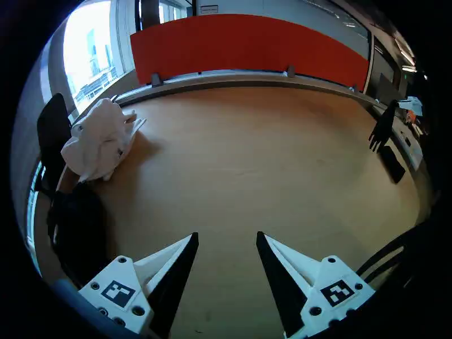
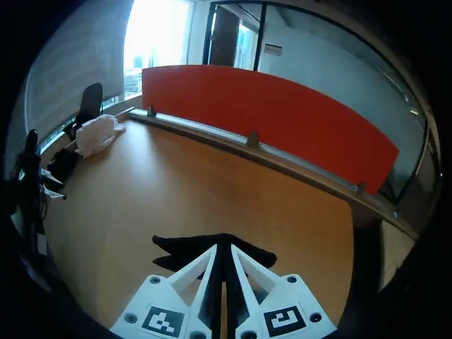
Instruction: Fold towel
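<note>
Counter [image 1: 254,158] first, left gripper view: bare pale wood ahead, red divider [image 1: 248,45] along the back edge. Left hand-held gripper [image 1: 226,234] has its fingers spread wide with nothing between them. It hangs over bare wood, probably waiting for an edge to take. White towel [image 1: 99,138] is a crumpled heap at the far left edge of the counter, well apart from this gripper and untouched. It looks dumped there as stock, not laid out for folding. Chair [image 1: 53,127] and a black bag [image 1: 76,226] sit just off that edge, beside the heap. Dark dangling shape [image 1: 383,127] at the far right, cannot tell what it is. Right gripper view: right hand-held gripper [image 2: 224,247] has its fingers drawn almost together, only a thin slit left. They look pinched on a black cloth [image 2: 175,248] that spreads out both sides of the tips, low over the counter. That grip reads as carrying or dragging the piece into place by one edge. The white heap shows far off at the upper left by the window. Judgement: the black cloth may be the piece being worked now and the white one waits its turn. No fold is visible on either. The next step likely needs the piece flat and the left gripper on a second corner.
</note>
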A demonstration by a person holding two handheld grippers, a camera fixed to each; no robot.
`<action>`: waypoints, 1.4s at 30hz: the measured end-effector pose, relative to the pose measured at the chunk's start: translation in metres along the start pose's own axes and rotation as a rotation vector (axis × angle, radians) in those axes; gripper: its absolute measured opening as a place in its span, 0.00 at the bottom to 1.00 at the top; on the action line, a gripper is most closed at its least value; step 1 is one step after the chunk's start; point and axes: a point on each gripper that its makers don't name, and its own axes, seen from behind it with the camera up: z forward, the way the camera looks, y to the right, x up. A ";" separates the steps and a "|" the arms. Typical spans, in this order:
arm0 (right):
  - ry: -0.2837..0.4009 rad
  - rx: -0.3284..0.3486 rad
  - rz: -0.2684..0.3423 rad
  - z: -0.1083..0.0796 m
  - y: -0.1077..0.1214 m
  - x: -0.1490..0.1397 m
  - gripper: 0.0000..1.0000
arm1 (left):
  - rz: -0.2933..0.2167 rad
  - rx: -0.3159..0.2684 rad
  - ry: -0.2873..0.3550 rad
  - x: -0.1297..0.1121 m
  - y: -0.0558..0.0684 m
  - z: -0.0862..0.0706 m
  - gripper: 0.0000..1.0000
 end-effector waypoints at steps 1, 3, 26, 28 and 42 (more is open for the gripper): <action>-0.003 -0.008 0.003 0.000 0.005 -0.001 0.04 | 0.000 0.000 0.000 0.000 0.000 0.000 0.75; -0.007 -0.021 0.009 -0.001 0.015 -0.004 0.04 | 0.000 0.000 0.000 0.000 0.001 0.000 0.75; -0.080 -0.112 0.047 -0.001 0.096 -0.031 0.04 | 0.012 0.008 -0.004 0.006 0.005 0.001 0.75; -0.085 -0.114 0.051 0.000 0.098 -0.033 0.04 | 0.012 0.009 -0.004 0.006 0.006 0.001 0.75; -0.107 -0.133 0.078 -0.013 0.106 -0.055 0.04 | 0.020 0.005 -0.003 0.011 0.010 0.001 0.75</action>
